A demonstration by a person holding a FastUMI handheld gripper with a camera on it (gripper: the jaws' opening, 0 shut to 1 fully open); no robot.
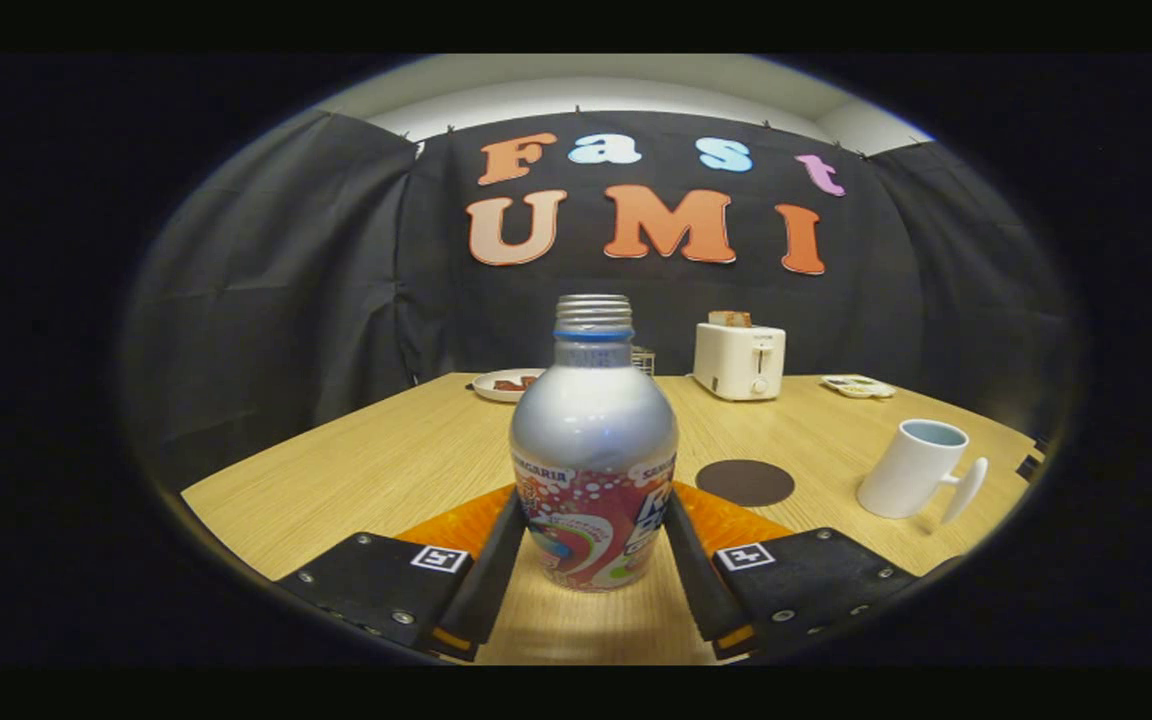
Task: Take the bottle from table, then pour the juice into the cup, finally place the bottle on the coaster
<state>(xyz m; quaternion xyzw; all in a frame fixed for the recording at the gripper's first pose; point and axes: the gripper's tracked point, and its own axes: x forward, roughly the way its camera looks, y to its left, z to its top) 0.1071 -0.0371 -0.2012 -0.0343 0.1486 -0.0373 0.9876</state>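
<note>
The bottle (593, 450) stands upright on the table (366, 470), its long axis vertical, directly at 12 o'clock from the gripper (593, 560) and set between the 2 fingers. The left finger (491, 570) and the right finger (691, 570) flank the lower, labelled part of the bottle, each pad touching or all but touching its side; whether both press firmly I cannot tell, since the base looks to be resting on the wood. The claw is narrow, closed to about the bottle's width. The neck is open, threads bare, with no cap.

The cup (914, 468) sits at about 2 o'clock, beyond the right finger, mouth up and handle pointing right. The coaster (745, 482) lies flat between bottle and cup, at about 1 o'clock, close beyond the right fingertip.

My judgement: the task is at the taking step. The coming move turns on keeping the axis vertical while lifting, then carrying right toward 2 o'clock. With the neck open, an early tilt would spill.

A toaster (739, 360) and a plate (506, 384) stand far back.
</note>
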